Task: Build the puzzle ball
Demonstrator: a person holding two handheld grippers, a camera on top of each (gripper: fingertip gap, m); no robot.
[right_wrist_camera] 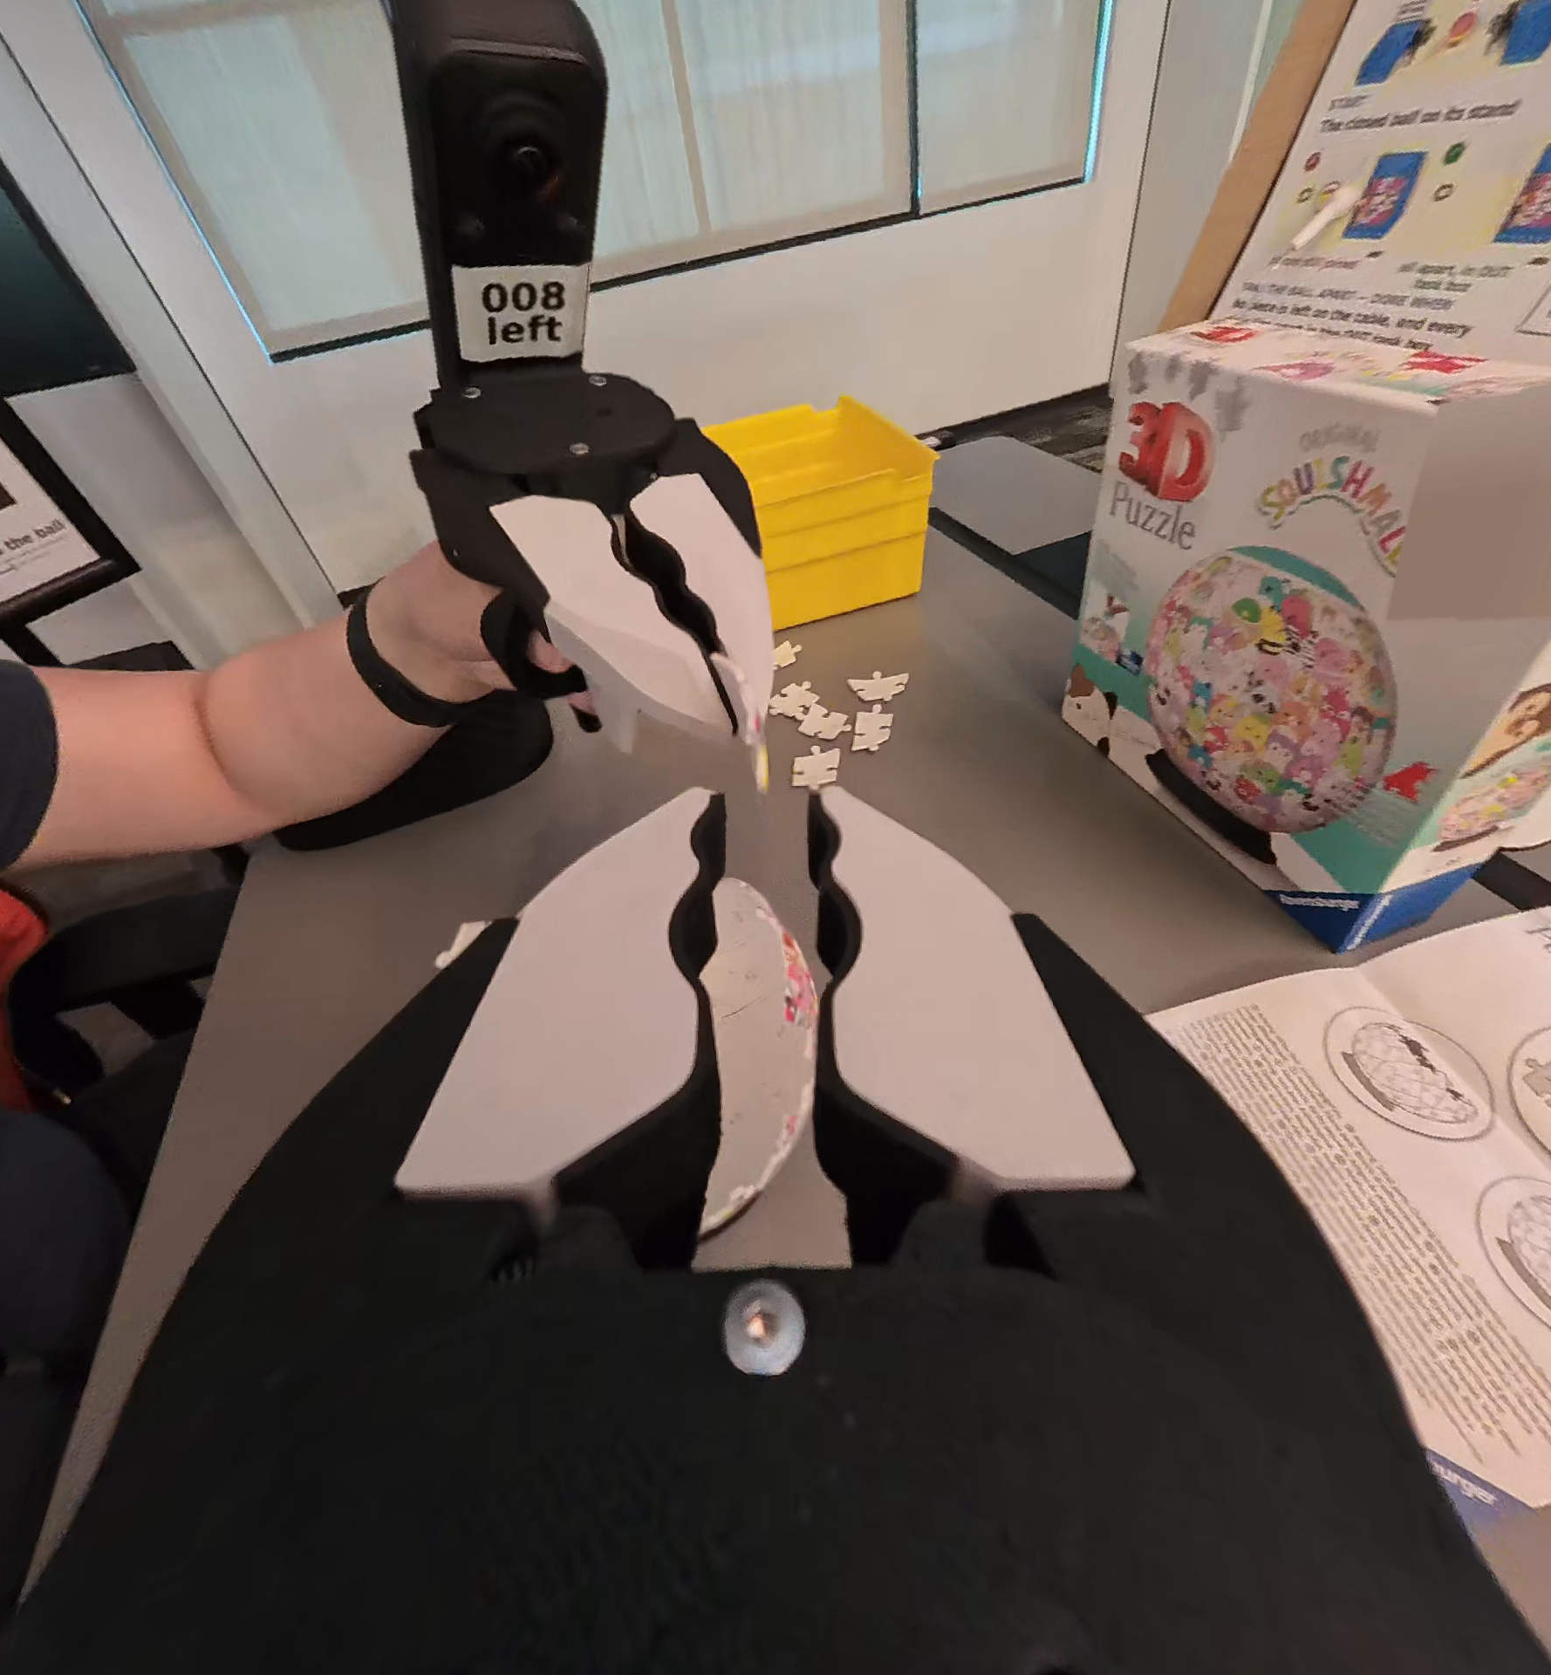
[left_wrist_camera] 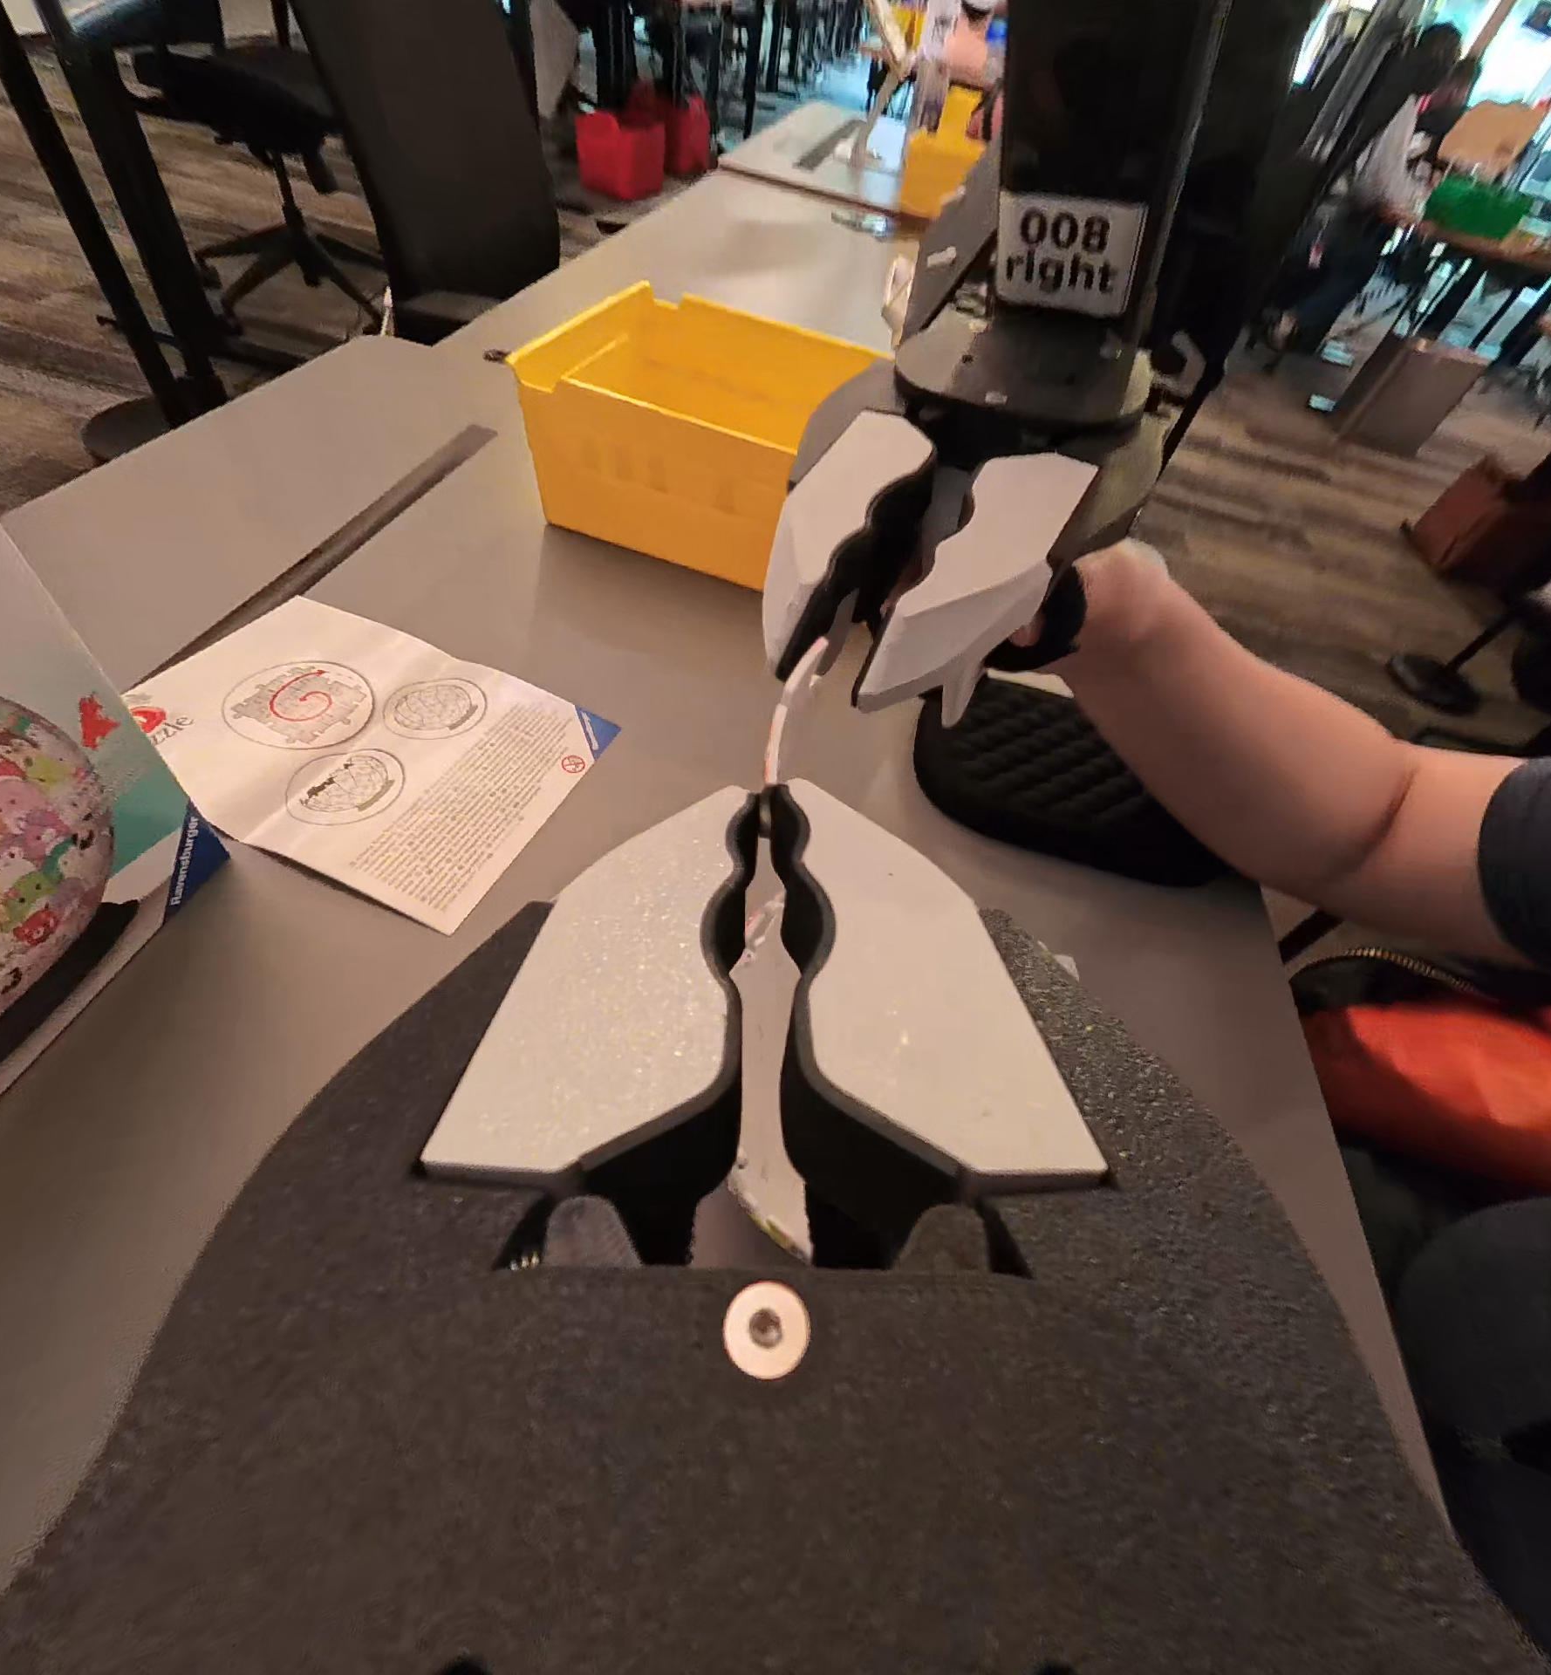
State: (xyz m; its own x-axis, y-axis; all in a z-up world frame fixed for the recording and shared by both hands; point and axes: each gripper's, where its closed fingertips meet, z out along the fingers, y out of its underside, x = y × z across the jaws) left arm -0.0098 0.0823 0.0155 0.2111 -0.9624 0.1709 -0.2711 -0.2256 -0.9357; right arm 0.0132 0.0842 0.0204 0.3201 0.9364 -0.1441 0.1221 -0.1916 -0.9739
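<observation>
On our bench (right_wrist_camera: 980, 798) sit a bin (right_wrist_camera: 831, 526), box (right_wrist_camera: 1279, 625) and loose pieces (right_wrist_camera: 831, 716). Our left tool (left_wrist_camera: 765, 798) clenches a curved white shell (left_wrist_camera: 767, 1097); our right tool (right_wrist_camera: 761, 798) gapes around it.

Smooth grey table (right_wrist_camera: 980, 816) here – sitting on it are a yellow plastic bin (right_wrist_camera: 831, 517), a scatter of loose white puzzle pieces (right_wrist_camera: 831, 716), the colourful cardboard puzzle box (right_wrist_camera: 1279, 634) and an unfolded white paper instruction sheet (right_wrist_camera: 1406, 1169) – plus a black quilted pad (left_wrist_camera: 1044, 779) by the edge.
</observation>
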